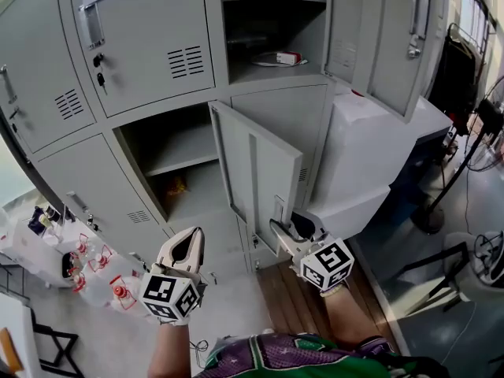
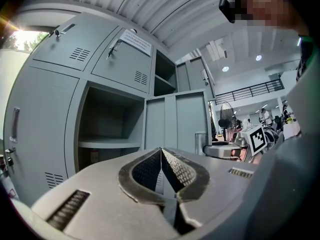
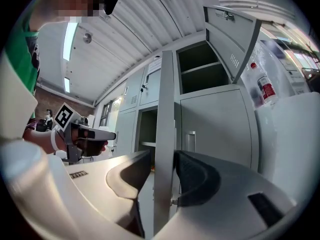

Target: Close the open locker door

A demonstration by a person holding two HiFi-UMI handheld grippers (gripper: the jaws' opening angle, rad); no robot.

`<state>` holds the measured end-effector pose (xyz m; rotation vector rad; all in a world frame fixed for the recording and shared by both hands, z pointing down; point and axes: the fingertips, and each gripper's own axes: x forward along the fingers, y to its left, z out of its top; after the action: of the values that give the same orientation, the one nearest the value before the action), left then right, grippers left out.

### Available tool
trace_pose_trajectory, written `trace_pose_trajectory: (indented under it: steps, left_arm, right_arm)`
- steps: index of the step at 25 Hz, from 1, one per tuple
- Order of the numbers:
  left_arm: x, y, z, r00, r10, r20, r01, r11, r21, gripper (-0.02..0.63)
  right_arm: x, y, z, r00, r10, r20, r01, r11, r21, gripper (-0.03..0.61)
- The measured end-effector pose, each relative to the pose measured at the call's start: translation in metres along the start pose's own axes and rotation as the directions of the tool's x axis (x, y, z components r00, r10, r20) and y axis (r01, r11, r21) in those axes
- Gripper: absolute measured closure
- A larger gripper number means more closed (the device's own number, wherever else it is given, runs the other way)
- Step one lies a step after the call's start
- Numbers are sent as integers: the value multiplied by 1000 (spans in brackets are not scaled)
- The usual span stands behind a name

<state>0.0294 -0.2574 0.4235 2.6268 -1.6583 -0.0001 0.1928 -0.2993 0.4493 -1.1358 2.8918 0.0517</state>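
Observation:
The open grey locker door [image 1: 260, 172] swings out from the lower middle compartment [image 1: 177, 164], which holds one bare shelf. My right gripper [image 1: 287, 231] is at the door's lower free edge, just below its handle. In the right gripper view the door's edge [image 3: 164, 134] stands between the two pads and both touch it, so my right gripper [image 3: 162, 156] is shut on the door. My left gripper [image 1: 189, 239] hangs shut and empty, left of the door and low before the lockers. In the left gripper view that gripper [image 2: 160, 151] has its pads together and faces the open compartment [image 2: 107, 124].
A second locker door [image 1: 402, 38] stands open at the upper right, above a white box [image 1: 370, 156] next to the door I hold. Several clear bottles with red caps [image 1: 94, 270] stand on the floor at the left. A black stand [image 1: 441, 203] and cables are on the right.

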Motion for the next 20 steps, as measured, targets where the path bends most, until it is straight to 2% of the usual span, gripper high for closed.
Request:
trace_pose_trajectory:
  steps: [10,20]
  left_arm:
    - [-1,-8,-2,1000,8,3,-8,1000,-20,591]
    - [-8,-8,-5,1000,27,0,-27,999,-38,591]
  right_arm:
    - [3,22,1,994,110,10,-110,994,-21,449]
    - [10,48,3,977,214,6,-214,976,-36,426]
